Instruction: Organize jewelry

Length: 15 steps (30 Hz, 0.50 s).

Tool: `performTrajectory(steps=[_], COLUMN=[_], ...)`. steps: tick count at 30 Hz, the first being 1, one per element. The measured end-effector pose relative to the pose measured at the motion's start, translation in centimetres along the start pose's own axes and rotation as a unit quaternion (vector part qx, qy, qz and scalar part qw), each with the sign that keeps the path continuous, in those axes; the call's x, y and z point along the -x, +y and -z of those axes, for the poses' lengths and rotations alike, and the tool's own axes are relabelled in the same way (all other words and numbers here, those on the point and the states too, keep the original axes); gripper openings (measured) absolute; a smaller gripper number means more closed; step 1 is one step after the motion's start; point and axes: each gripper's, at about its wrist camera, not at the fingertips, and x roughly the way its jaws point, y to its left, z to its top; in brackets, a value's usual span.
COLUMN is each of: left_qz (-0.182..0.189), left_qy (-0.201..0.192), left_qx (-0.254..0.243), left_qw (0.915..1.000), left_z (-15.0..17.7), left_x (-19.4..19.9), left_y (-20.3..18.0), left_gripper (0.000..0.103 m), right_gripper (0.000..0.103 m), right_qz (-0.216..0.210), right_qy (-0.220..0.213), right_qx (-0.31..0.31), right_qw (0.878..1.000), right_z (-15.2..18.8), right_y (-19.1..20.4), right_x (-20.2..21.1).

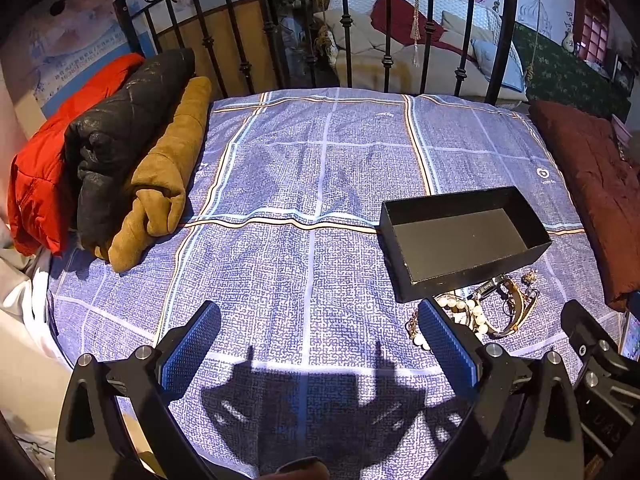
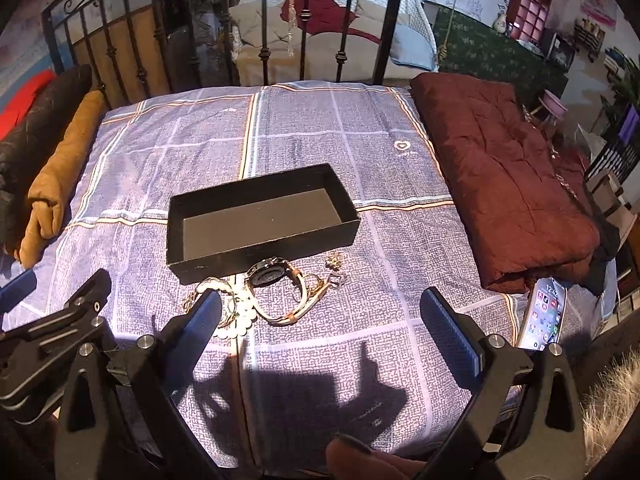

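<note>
An empty black box (image 2: 260,222) (image 1: 464,240) lies on the blue plaid bedspread (image 2: 360,340). Just in front of it is a small heap of jewelry: a wristwatch (image 2: 272,274) (image 1: 506,296), a pearl bracelet (image 2: 236,320) (image 1: 468,312), a gold chain and small earrings (image 2: 335,262). My right gripper (image 2: 320,308) is open, hovering near the heap, its left finger over the pearls. My left gripper (image 1: 320,320) is open above bare bedspread, left of the box and the jewelry, holding nothing.
Folded red, black and tan coats (image 1: 104,160) lie along the bed's left side. A maroon quilt (image 2: 504,184) is folded on the right, with a lit phone (image 2: 544,318) by it. A black metal bedframe (image 1: 304,40) stands behind.
</note>
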Motion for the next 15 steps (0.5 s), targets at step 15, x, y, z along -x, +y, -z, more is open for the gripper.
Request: performTrajectory(steps=[15], left_qz=[0.002], left_qy=[0.004], left_qx=[-0.002], left_qw=[1.0], left_z=[-0.12], left_x=[0.05], left_y=[-0.25], left_gripper=[0.097], right_gripper=[0.098], right_qz=[-0.028], right_qy=[0.001], right_qx=[0.003], right_qw=[1.0], right_z=[-0.8], right_y=[-0.66], right_x=[0.34])
